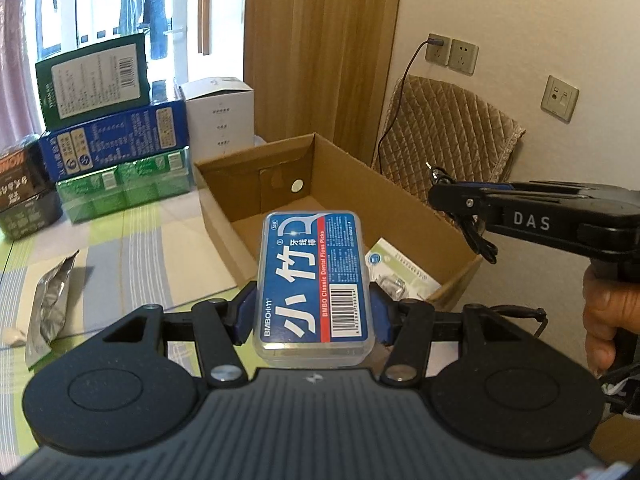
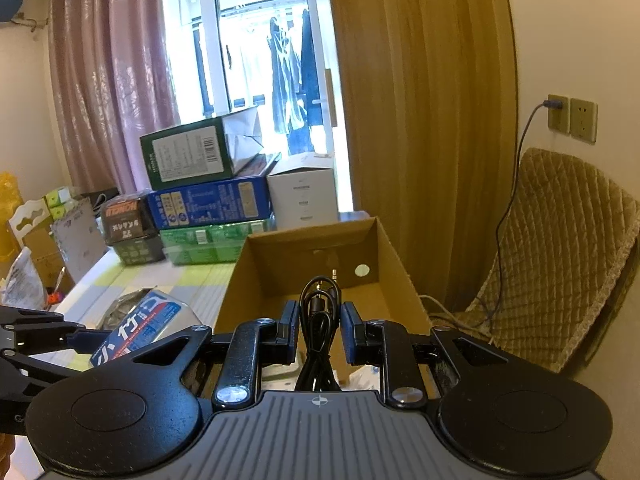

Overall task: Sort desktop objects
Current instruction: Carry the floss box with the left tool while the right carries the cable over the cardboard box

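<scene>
Left wrist view: left gripper [image 1: 314,316] clamps floss pick case [image 1: 314,280], long axis pointing ahead at the near edge of cardboard box [image 1: 352,168]; right gripper [image 2: 320,330], pinching coiled audio cable [image 2: 318,320], hangs above that box, the nearer.

Bright daylight from the blown-out window [image 2: 256,52] at 11 o'clock, soft shadows on the desk [image 1: 132,248], small glare spot on the floss box [image 1: 314,280], strong fisheye bending and dark corners at edges, centre sharp, far boxes slightly soft.
</scene>
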`<control>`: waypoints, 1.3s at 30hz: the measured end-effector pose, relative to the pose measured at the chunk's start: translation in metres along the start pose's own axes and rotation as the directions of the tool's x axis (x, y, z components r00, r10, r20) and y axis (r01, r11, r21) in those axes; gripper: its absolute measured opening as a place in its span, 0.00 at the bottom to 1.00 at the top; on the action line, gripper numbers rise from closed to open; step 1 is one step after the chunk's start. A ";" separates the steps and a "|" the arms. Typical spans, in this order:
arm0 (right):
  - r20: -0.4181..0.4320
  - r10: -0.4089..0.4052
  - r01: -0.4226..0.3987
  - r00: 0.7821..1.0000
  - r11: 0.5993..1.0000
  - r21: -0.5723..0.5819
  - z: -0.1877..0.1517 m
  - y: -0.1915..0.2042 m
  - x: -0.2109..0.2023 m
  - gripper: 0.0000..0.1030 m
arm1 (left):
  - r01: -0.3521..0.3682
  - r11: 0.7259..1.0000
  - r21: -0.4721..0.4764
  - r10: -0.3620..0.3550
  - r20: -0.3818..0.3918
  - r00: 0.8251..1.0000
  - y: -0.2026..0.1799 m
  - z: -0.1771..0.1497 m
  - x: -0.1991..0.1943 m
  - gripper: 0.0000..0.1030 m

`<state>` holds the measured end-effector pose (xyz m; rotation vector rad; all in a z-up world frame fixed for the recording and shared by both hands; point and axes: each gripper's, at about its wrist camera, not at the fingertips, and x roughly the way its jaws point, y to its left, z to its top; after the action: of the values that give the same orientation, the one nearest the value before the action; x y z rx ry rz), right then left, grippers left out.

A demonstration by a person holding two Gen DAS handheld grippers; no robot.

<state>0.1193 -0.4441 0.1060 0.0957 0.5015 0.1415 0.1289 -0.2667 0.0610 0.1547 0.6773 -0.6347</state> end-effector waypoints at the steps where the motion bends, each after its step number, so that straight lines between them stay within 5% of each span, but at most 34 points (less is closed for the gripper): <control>1: -0.003 -0.001 0.001 1.000 1.000 -0.002 0.002 -0.002 0.003 0.18 | 0.001 1.000 0.002 -0.001 -0.001 1.000 -0.001 0.003 0.002 0.50; 39: -0.068 0.000 0.003 0.998 0.999 0.047 0.010 -0.045 0.069 0.18 | 0.010 1.000 -0.030 -0.012 -0.067 0.998 -0.007 0.029 0.088 0.51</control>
<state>0.1893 -0.4783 0.0766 0.1373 0.5733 0.1321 0.1934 -0.3261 0.0287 0.1459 0.7520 -0.6317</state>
